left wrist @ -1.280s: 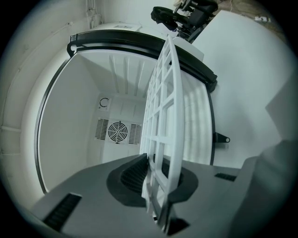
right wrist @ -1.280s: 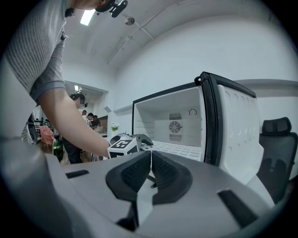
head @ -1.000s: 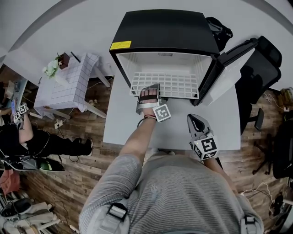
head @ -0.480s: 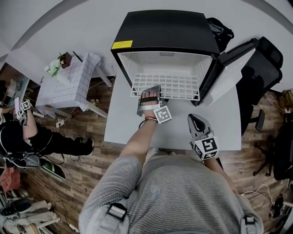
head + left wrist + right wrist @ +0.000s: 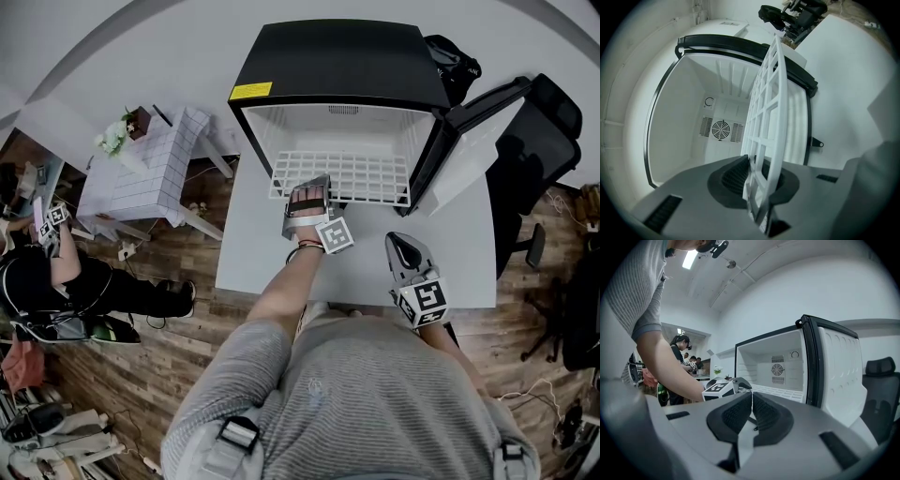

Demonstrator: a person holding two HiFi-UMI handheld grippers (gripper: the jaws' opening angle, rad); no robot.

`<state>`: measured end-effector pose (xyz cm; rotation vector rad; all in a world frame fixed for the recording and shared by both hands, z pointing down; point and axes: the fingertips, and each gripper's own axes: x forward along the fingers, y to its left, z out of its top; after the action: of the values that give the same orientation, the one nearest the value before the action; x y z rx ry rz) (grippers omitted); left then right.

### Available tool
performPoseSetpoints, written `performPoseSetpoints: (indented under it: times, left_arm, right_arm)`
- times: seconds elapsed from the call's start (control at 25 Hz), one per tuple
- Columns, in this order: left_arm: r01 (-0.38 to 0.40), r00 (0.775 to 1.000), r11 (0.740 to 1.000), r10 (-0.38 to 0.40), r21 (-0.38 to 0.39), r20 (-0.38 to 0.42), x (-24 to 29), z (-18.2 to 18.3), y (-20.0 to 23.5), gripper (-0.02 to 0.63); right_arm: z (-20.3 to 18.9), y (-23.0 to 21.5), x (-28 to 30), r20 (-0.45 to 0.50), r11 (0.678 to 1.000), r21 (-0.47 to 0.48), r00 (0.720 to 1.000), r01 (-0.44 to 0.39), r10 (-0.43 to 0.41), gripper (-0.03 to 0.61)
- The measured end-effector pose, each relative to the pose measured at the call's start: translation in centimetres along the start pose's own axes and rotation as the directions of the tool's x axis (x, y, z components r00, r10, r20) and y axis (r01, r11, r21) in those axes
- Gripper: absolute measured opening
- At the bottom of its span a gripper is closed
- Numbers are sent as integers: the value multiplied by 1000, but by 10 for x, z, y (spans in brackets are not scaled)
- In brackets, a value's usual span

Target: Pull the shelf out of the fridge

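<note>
A black mini fridge [image 5: 337, 61] stands on the white table [image 5: 253, 244] with its door [image 5: 469, 141] swung open to the right. Its white grid shelf [image 5: 361, 176] sticks out of the opening over the table. My left gripper [image 5: 307, 192] is shut on the shelf's front edge near its left side. In the left gripper view the shelf [image 5: 768, 117] runs edge-on between the dark pads [image 5: 733, 176], with the fridge's white inside behind. My right gripper [image 5: 401, 247] hovers over the table's right part, jaws shut on nothing [image 5: 751, 411].
A black office chair [image 5: 534, 150] stands right of the open door. A small white grid-topped side table [image 5: 141, 173] with a plant stands at the left. People sit at the far left on the wooden floor [image 5: 141, 375].
The shelf has slid slightly further out of the fridge with my left gripper. The right gripper has stayed where it was.
</note>
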<state>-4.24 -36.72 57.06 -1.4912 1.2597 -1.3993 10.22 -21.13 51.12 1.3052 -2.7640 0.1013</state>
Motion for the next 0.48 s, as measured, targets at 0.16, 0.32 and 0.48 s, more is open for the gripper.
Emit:
performPoseSetpoints:
  times: [0.16,0.32,0.48]
  left_arm:
    - [43,999,999,-42,-32,4,-2,2,-5,49]
    - [73,997,996,-73,-55,9,-8,4,-11,48]
    - [66,998,997,-66,-48,0,-8,1,-10,49]
  right_arm:
    - [1,-2,-1,4,1000,3,1000,4,-4,14]
    - [2,-3,-1,9,1000,7,1000,2,-2,14]
    - [3,-3,3,15,1000,9,1000,-3,3,14]
